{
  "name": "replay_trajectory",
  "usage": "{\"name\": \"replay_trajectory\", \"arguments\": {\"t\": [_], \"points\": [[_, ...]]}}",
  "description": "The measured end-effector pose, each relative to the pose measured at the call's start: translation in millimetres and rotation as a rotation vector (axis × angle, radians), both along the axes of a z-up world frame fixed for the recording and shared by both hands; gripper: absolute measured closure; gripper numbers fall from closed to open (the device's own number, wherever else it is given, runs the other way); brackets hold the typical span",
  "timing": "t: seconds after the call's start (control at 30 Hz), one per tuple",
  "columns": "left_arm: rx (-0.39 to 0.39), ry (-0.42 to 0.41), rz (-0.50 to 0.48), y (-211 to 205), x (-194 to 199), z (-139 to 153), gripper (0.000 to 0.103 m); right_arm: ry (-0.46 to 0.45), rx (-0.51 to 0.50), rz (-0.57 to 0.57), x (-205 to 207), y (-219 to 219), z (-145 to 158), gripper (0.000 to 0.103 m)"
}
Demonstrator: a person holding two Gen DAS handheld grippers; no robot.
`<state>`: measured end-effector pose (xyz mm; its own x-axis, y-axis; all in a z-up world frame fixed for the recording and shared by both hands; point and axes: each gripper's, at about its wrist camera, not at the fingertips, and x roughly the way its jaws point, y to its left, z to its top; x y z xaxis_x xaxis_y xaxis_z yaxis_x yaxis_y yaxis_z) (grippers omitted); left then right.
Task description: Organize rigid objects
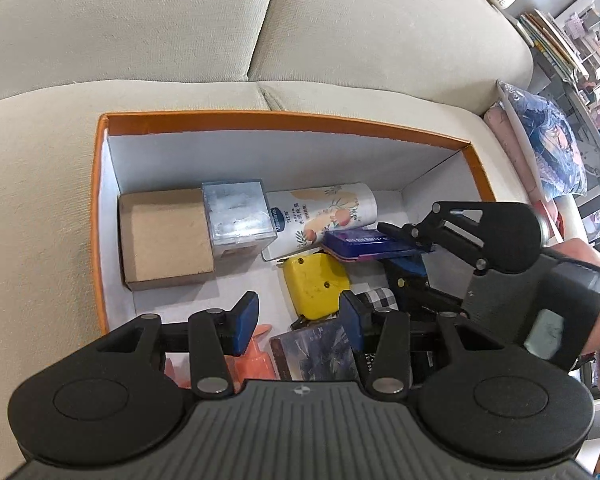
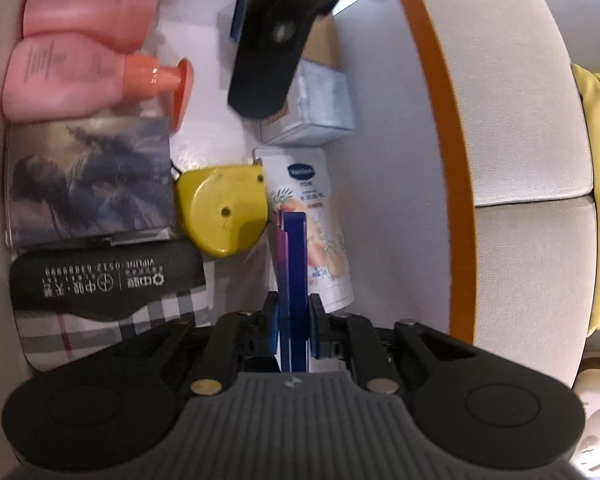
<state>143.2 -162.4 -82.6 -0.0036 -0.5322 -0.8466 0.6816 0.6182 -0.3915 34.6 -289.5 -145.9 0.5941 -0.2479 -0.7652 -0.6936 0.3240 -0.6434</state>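
Orange-rimmed box on the sofa: left gripper hangs half open, empty, above a yellow tape measure, cardboard carton far left. Right view: right gripper clamps a flat blue case edge-on over the lotion tube, pink bottles crowding far left.

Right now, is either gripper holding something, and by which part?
The right gripper pinches a flat blue case by one end, its thin edge facing the camera. The left gripper is open and holds nothing.

Bare box floor beside cardboard box
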Motion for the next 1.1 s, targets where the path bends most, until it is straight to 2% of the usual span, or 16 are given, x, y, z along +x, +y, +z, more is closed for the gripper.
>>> {"name": "replay_trajectory", "arguments": {"t": [0.1, 0.27, 0.37, 0.57, 0.67, 0.87, 1.03, 1.1], "points": [[-0.001, -0.001, 0.007, 4, -2, 3, 0.052, 0.001, -0.017, -0.012, 0, -3, -1, 0.082], [-0.013, -0.015, 0.003, 10, -10, 13, 0.052, 0.014, 0.023, -0.064, -1, -6, 11, 0.079], [-0.026, -0.032, 0.007, 16, -16, 20, 0.052, 0.008, 0.047, -0.083, -6, -5, 21, 0.073], [-0.083, -0.138, 0.018, 36, -35, 46, 0.052, -0.012, 0.177, -0.169, -17, 0, 55, 0.067], [-0.109, -0.207, 0.038, 48, -45, 58, 0.050, -0.040, 0.281, -0.246, -23, 2, 77, 0.066], [-0.140, -0.322, 0.057, 68, -65, 78, 0.048, -0.113, 0.568, -0.479, -36, 5, 124, 0.060], [-0.173, -0.421, 0.078, 87, -83, 93, 0.048, -0.204, 0.807, -0.672, -73, 13, 154, 0.054], [-0.186, -0.468, 0.100, 96, -88, 99, 0.047, -0.250, 0.885, -0.725, -92, 9, 163, 0.047]]}}
